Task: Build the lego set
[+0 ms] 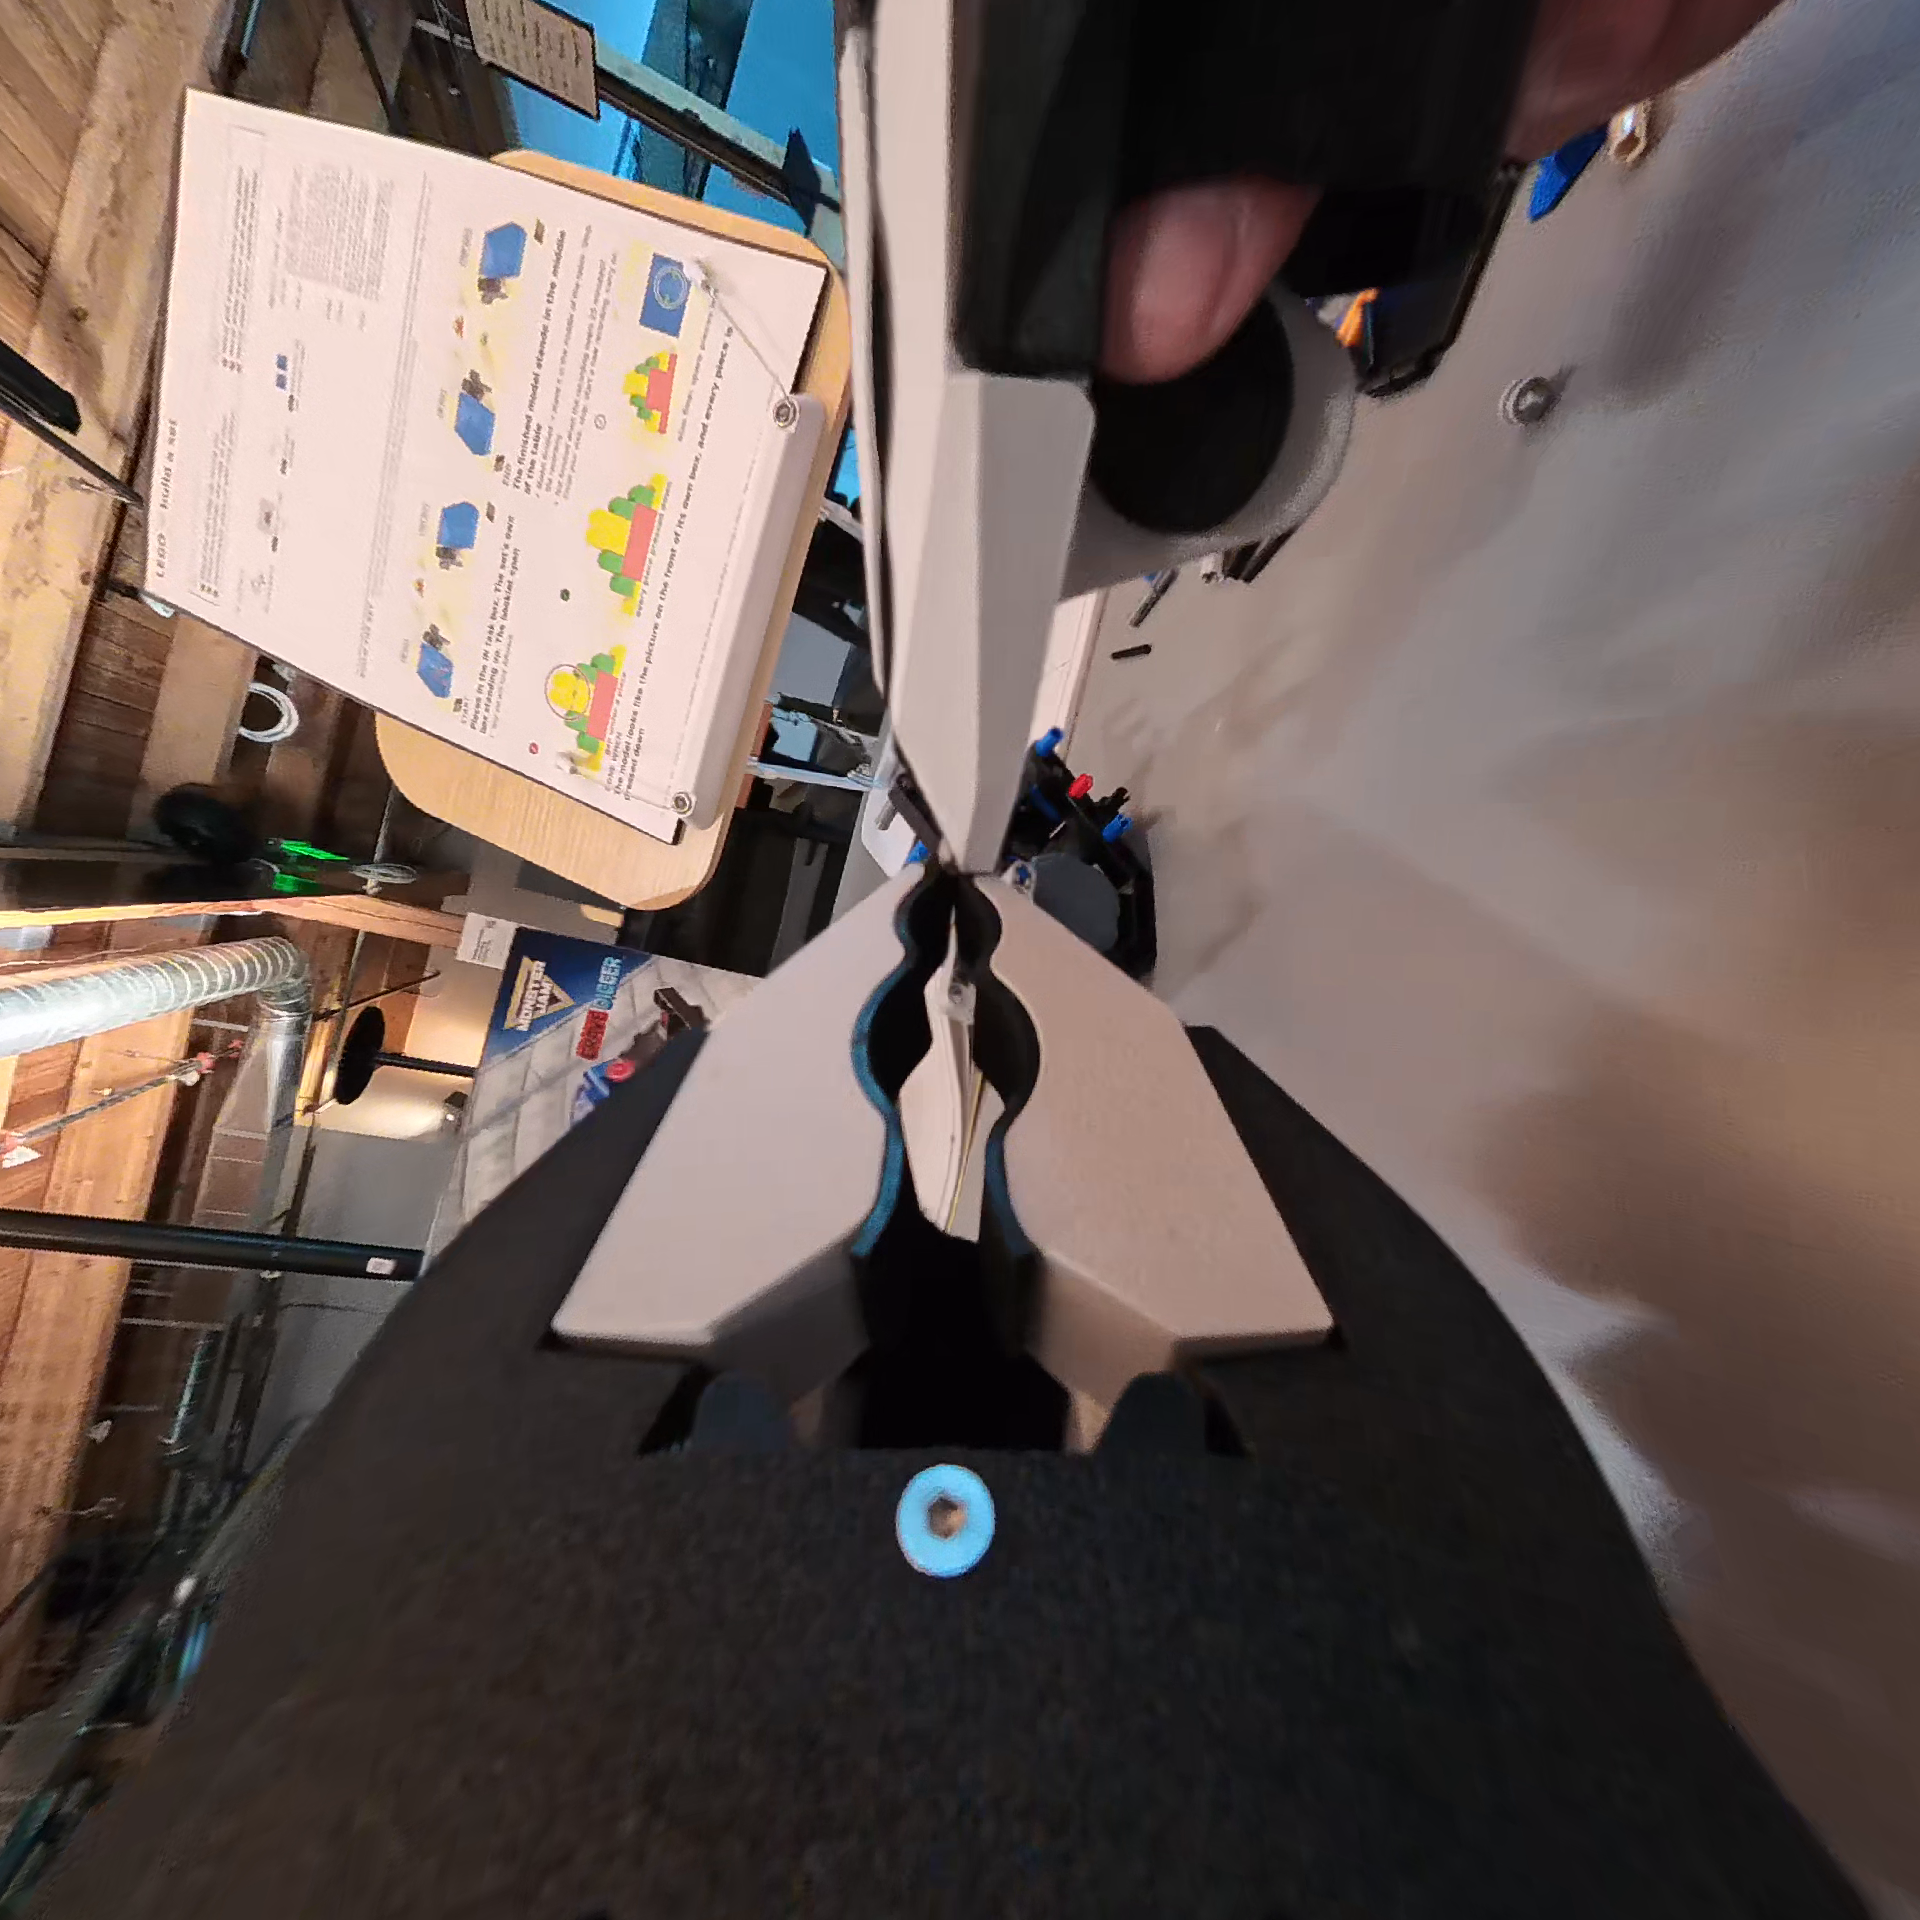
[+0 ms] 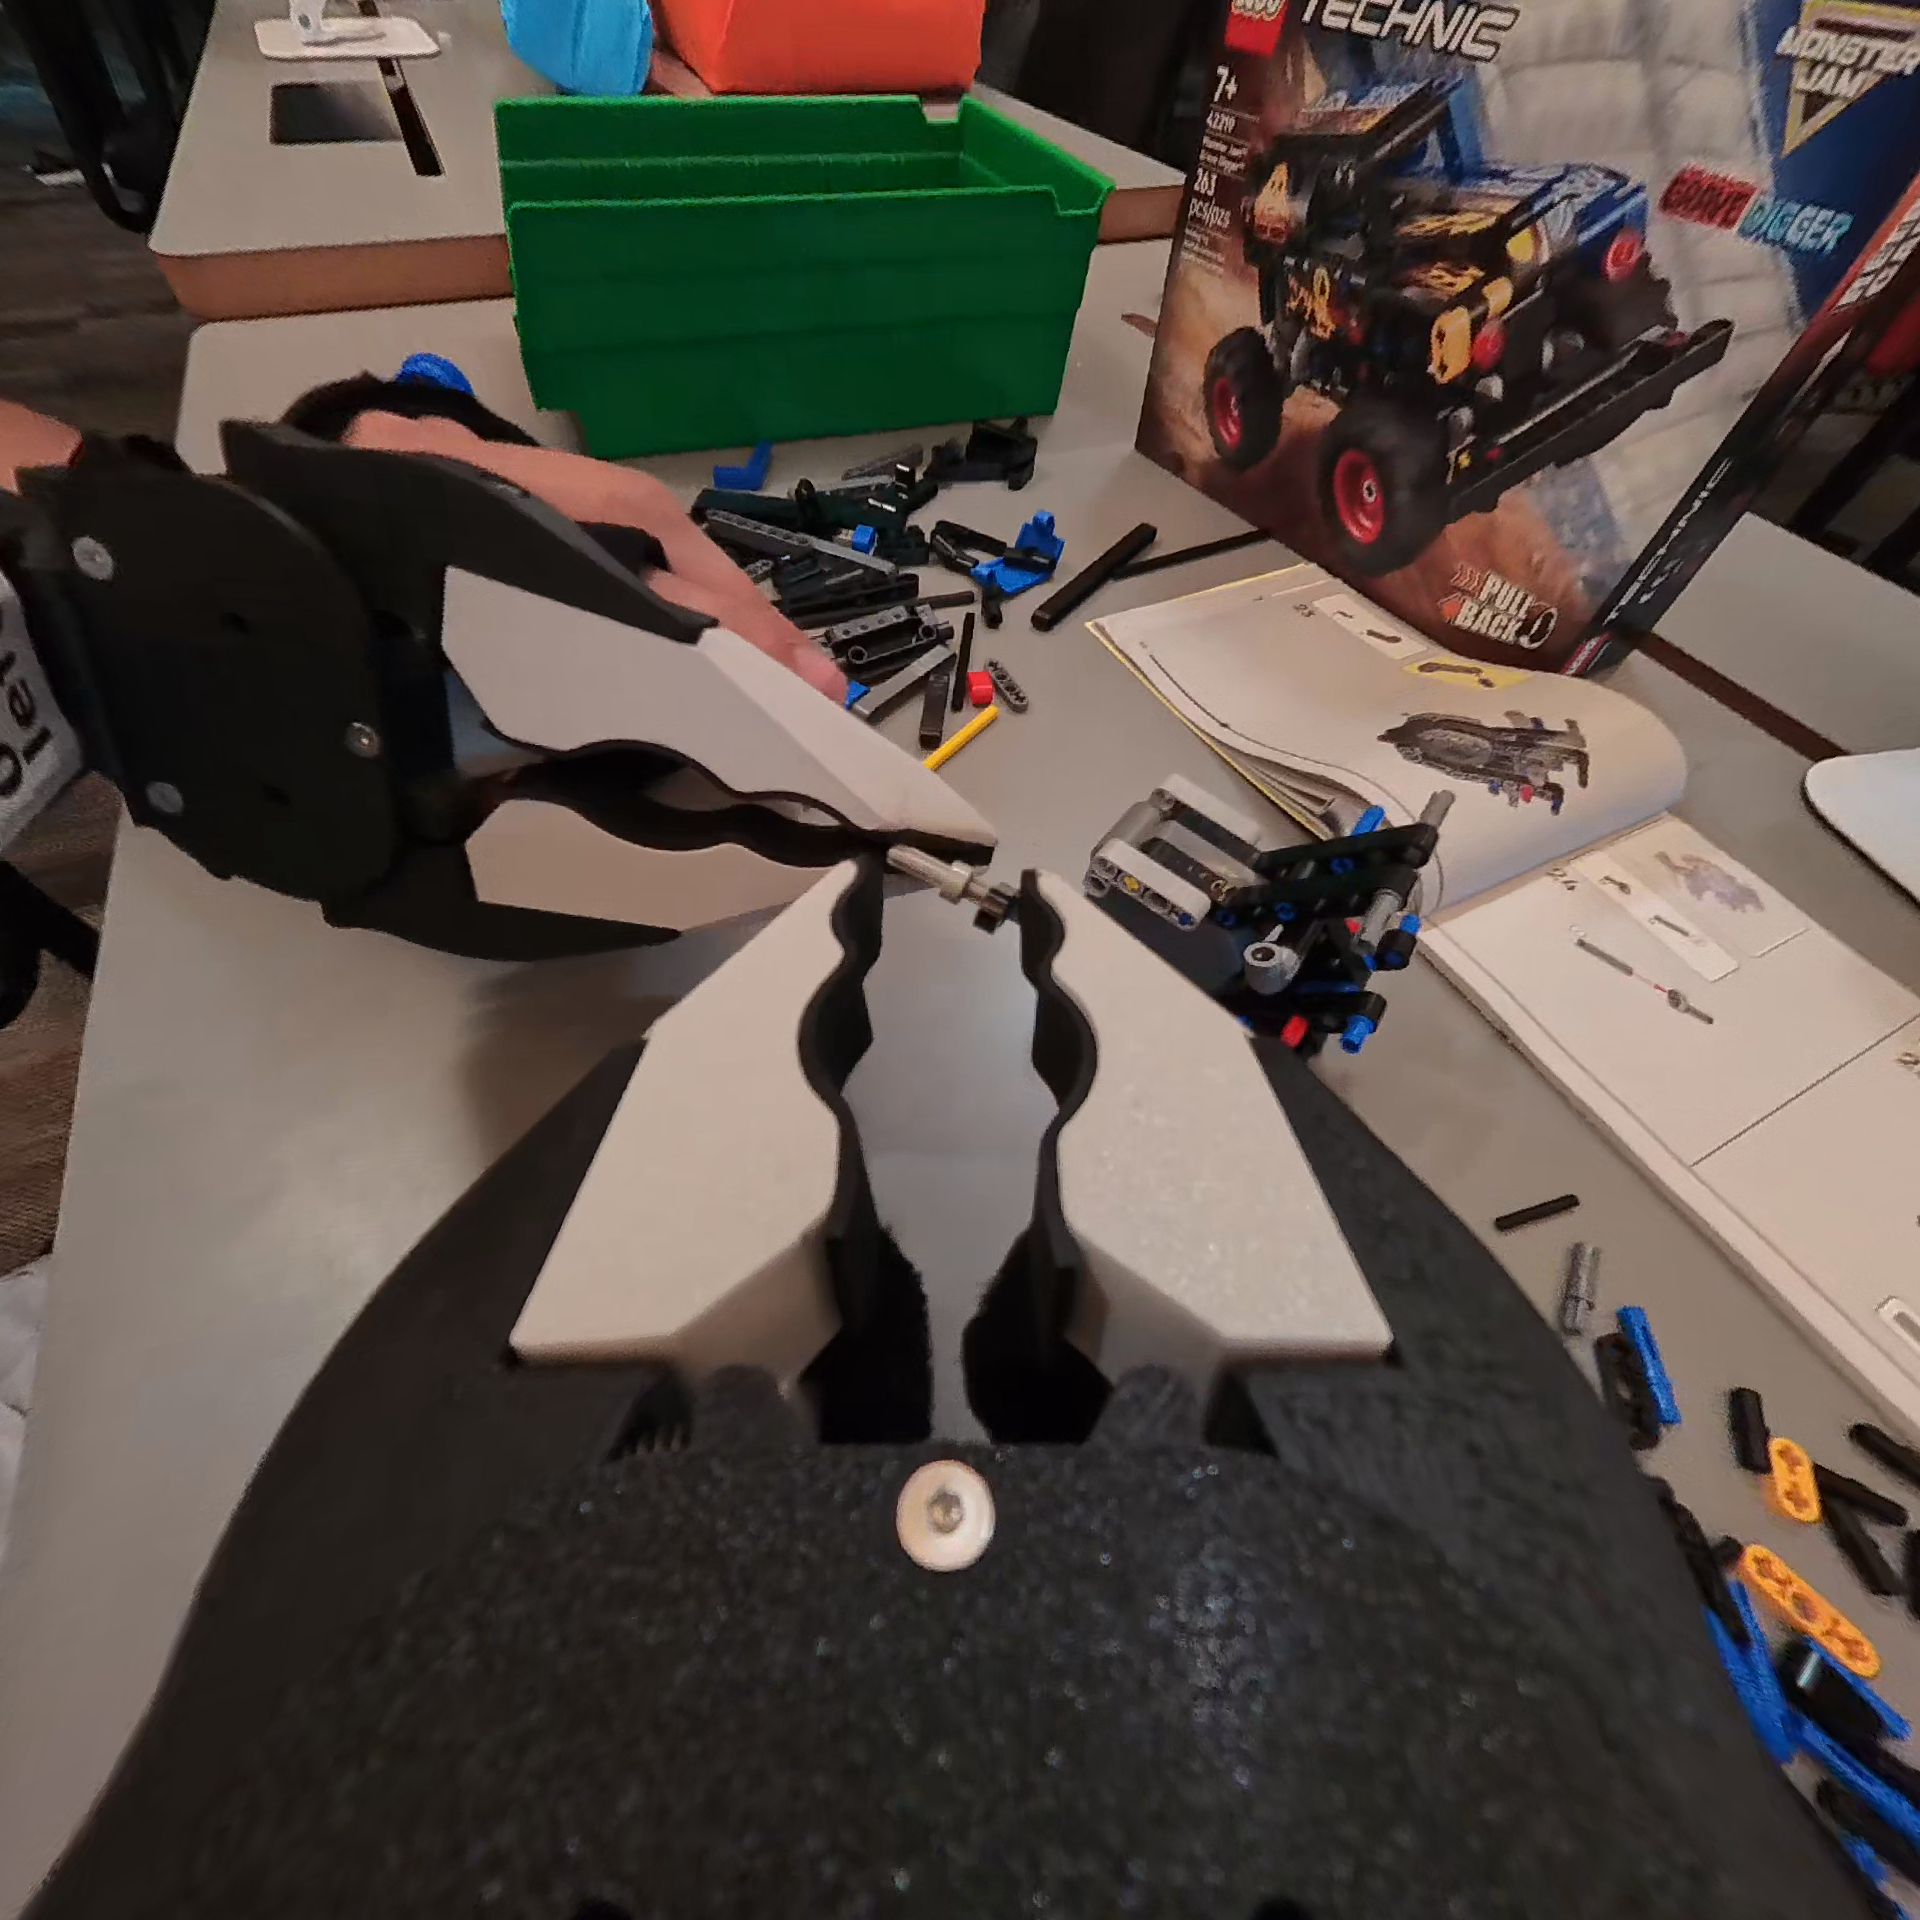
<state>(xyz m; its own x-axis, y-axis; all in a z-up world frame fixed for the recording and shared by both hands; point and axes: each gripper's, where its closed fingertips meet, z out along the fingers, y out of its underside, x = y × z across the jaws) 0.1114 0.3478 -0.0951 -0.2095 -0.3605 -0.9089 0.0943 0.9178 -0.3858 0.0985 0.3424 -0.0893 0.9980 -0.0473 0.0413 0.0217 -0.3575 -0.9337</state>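
Grey-fingered, clamped a short axle [image 2: 951, 885] at the very tips of the left gripper [image 2: 925, 854], jaws closed on its silver end. Left the black-collared end jutting toward the right gripper [image 2: 951, 878]. Kept that one's jaws narrowly parted, tips either side of the axle, collar just beside the right-hand finger; could not tell whether touching. Held the whole meeting point above the table [image 2: 312, 1143].

Met tip to tip in the left wrist view as well: left gripper [image 1: 951, 883] pinched shut, right gripper [image 1: 964, 852] pointing down onto it from above, thumb [image 1: 1195, 281] on its body.

Just right of the jaws, found the chassis [image 2: 1278, 914], half-built in black, grey and blue, resting on the table against the open manual [image 2: 1455, 748]. Behind the left gripper, saw a hand [image 2: 675, 540] and a pile of loose parts [image 2: 883, 582], mostly black with some blue, one red, one yellow. Farther back, noted a green bin [image 2: 790, 312] and, to its right, the box [image 2: 1455, 312], standing upright. Spotted more parts [image 2: 1787, 1507], orange, blue and black, at the near right edge. Off the table, in the left wrist view, made out a printed sheet [image 1: 468, 436] on a wooden board.
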